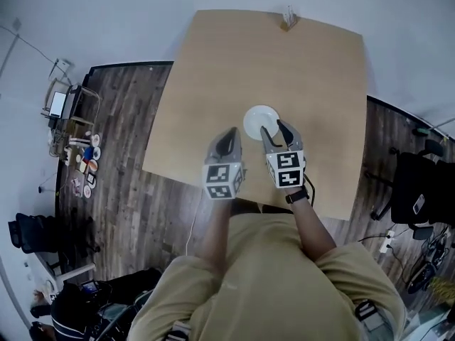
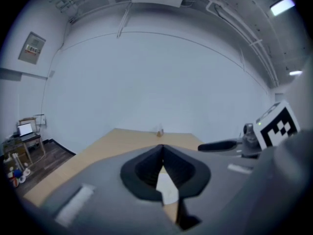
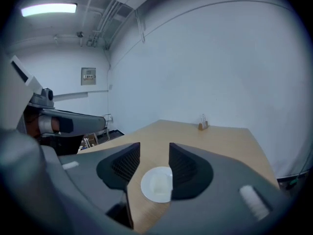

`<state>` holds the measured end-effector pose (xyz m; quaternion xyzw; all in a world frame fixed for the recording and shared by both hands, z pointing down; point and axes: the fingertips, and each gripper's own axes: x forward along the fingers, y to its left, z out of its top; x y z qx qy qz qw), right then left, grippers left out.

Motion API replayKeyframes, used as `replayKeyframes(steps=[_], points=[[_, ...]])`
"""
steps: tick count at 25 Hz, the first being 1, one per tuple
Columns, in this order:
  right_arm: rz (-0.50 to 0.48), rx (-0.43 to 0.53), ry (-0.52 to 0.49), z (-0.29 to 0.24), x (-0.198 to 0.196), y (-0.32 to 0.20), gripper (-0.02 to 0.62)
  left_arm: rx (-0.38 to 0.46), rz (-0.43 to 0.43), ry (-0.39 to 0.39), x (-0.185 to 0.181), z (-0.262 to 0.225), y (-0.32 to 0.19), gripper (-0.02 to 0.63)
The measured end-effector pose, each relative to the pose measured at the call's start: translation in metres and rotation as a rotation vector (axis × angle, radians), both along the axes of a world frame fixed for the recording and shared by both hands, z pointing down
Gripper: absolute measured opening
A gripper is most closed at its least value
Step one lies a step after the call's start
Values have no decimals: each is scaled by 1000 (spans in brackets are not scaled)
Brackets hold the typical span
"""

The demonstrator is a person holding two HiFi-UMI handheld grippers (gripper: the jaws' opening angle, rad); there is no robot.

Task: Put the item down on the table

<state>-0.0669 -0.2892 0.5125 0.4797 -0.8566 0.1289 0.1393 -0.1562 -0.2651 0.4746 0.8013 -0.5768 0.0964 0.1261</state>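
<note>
A small white plate (image 1: 256,119) lies flat on the wooden table (image 1: 213,69), a little in from its near edge. In the right gripper view the plate (image 3: 157,184) shows a pale blurred patch at its middle. My right gripper (image 1: 277,130) (image 3: 152,150) hangs just above the plate's near rim, open, with nothing between its jaws. My left gripper (image 1: 230,141) (image 2: 162,149) is to the left of the plate, shut and empty, its tips touching. A sliver of the plate (image 2: 167,187) shows below them.
A small holder (image 1: 288,20) (image 3: 203,125) stands at the table's far edge. Left of the table, the dark wood floor holds a rack with a laptop (image 1: 57,105) and small clutter (image 1: 85,163). A black chair (image 1: 419,187) stands at the right.
</note>
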Motion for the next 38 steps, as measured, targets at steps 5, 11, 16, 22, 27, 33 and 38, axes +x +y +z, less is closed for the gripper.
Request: replayKeyframes(steps=[5, 11, 16, 22, 27, 33, 38], points=[[10, 105, -6, -54, -5, 15, 117, 113, 60, -13, 2, -52, 1, 2], [85, 173, 5, -89, -1, 27, 21, 181, 124, 1, -3, -84, 9, 2], [162, 220, -29, -112, -2, 46, 5, 209, 178, -16, -23, -101, 24, 2], [254, 310, -28, -154, -8, 56, 5, 259, 206, 24, -43, -117, 24, 2], [325, 305, 12, -161, 6, 59, 5, 271, 229, 36, -42, -121, 23, 2], [374, 277, 20, -152, 28, 61, 5, 281, 213, 54, -48, -123, 11, 2], [391, 271, 30, -151, 45, 60, 5, 271, 179, 54, -53, -117, 0, 2]])
